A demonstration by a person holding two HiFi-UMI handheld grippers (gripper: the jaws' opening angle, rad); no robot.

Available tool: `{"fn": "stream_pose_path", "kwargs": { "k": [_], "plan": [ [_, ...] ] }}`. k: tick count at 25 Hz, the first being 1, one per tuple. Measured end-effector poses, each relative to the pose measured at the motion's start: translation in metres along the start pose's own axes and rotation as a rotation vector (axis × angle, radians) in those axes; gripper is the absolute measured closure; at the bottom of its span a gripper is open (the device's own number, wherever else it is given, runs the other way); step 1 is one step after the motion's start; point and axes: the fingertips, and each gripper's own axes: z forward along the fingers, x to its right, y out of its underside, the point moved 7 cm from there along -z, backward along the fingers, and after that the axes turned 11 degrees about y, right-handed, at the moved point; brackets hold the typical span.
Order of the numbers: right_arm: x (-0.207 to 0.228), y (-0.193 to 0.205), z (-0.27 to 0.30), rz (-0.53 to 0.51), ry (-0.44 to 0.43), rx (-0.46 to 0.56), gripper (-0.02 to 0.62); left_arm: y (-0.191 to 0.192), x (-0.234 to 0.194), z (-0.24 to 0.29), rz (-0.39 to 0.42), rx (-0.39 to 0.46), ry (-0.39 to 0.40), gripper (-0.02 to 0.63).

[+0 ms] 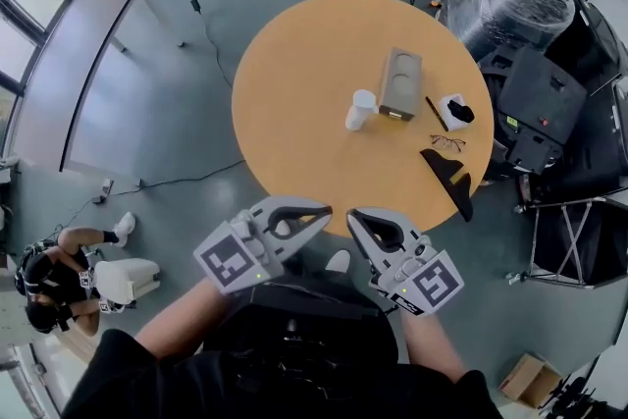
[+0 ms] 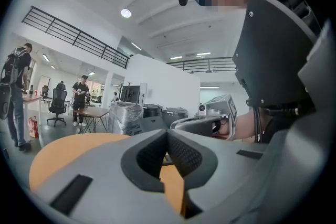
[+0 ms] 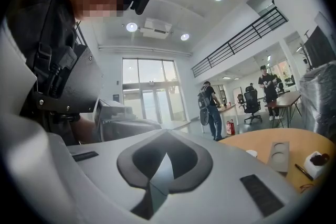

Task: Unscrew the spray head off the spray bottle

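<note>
Both the left gripper and the right gripper have fingers pressed together, holding nothing, at the desk's near edge. The presumed spray bottle stands upright mid-desk, well apart. Whether its head is fitted cannot be told. Judgement: unscrewing not under way.

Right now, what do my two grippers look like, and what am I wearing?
Both the left gripper and right gripper are light grey plastic, tapering to jaws with a black textured lining. Each carries a cube with black-and-white square markers. You wear a black top.
</note>
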Motion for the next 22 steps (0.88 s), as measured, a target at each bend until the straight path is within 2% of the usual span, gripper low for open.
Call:
{"fn": "stream_pose_path", "kwargs": {
  "k": [14,22],
  "plan": [
    [-0.007,0.003,0.112,0.013,0.128,-0.015,0.591,0.001,-0.105,-0.068,-0.006,0.024,0.110,0.604],
    [0.008,0.004,0.128,0.017,0.189,-0.013,0.591,0.005,-0.135,-0.068,-0.028,0.018,0.145,0.604]
  ]
}}
